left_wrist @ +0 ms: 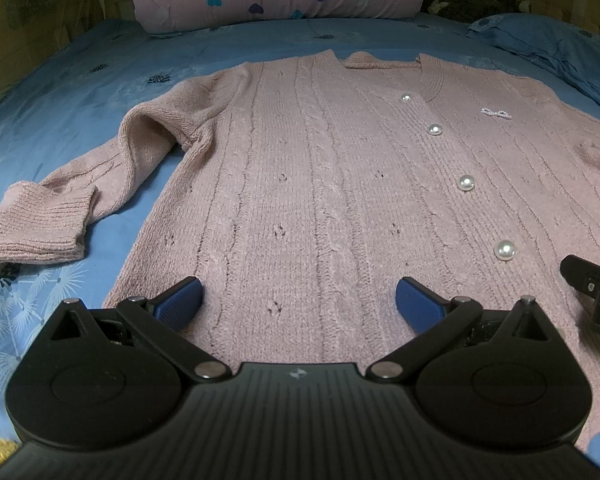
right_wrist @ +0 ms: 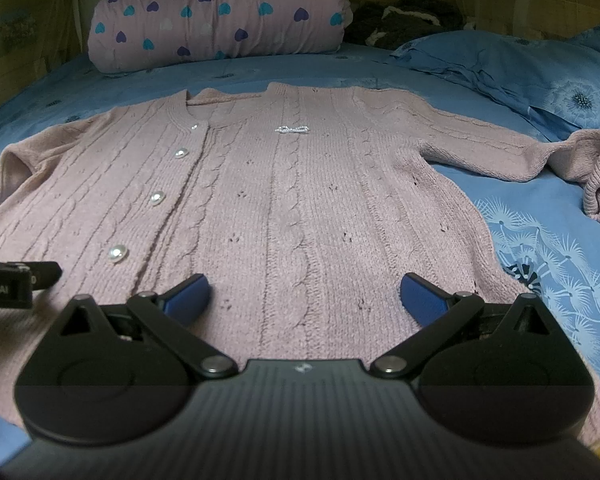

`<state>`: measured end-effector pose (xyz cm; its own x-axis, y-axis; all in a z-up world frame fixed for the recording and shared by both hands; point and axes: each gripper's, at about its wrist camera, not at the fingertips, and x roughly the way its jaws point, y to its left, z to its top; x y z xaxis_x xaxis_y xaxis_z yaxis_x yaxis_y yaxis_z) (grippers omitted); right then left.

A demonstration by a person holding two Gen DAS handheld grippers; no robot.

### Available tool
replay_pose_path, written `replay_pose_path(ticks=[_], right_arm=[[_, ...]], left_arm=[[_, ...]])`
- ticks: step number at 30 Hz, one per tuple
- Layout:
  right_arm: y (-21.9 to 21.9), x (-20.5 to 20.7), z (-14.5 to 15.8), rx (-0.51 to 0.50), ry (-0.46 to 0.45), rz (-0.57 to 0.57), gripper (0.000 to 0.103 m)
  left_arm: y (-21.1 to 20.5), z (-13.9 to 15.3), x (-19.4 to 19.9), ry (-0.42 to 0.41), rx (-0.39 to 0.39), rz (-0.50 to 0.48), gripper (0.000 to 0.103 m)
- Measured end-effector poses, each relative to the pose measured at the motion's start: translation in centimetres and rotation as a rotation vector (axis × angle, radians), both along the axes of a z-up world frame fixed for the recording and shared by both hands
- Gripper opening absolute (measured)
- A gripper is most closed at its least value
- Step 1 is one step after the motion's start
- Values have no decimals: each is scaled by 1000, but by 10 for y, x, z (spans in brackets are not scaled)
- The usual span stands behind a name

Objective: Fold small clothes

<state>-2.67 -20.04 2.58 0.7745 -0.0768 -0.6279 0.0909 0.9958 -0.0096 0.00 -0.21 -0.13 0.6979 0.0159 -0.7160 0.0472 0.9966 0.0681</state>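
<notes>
A pink cardigan [left_wrist: 320, 184] lies flat, buttoned and face up on the bed [left_wrist: 80, 80], just ahead of both sets of fingers. The left gripper [left_wrist: 298, 300] and right gripper [right_wrist: 305, 298] hover wide apart near its hem, holding nothing. Folding looks unstarted; next probably comes grasping a sleeve. Only the left view shows the left sleeve [left_wrist: 60, 204]; only the right shows the right sleeve [right_wrist: 540, 152].

A bed with a blue dandelion-print sheet [left_wrist: 80, 92] fills the view — a rolled pink heart-print quilt [right_wrist: 220, 12] and blue pillow [right_wrist: 500, 68] at its head.
</notes>
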Motion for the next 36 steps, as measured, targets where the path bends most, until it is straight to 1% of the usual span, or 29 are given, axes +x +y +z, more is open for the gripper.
replay_pose_path(ticks=[18,24,30,33,36], right_arm=[[0,-3,0,0,-3,-1,103],[-2,3,5,16,47,-17,103],[-4,11,10,31,98,-1,103],[-9,11,14,53,112,19,103],[-15,8,21,89,112,37,103]], left_arm=[[0,-1,-5,-17,12,3,103],[-1,3,0,16,15,9,103],[2,13,5,60,23,27,103],[7,23,4,40,40,35,103],[17,35,8,21,38,48,103]])
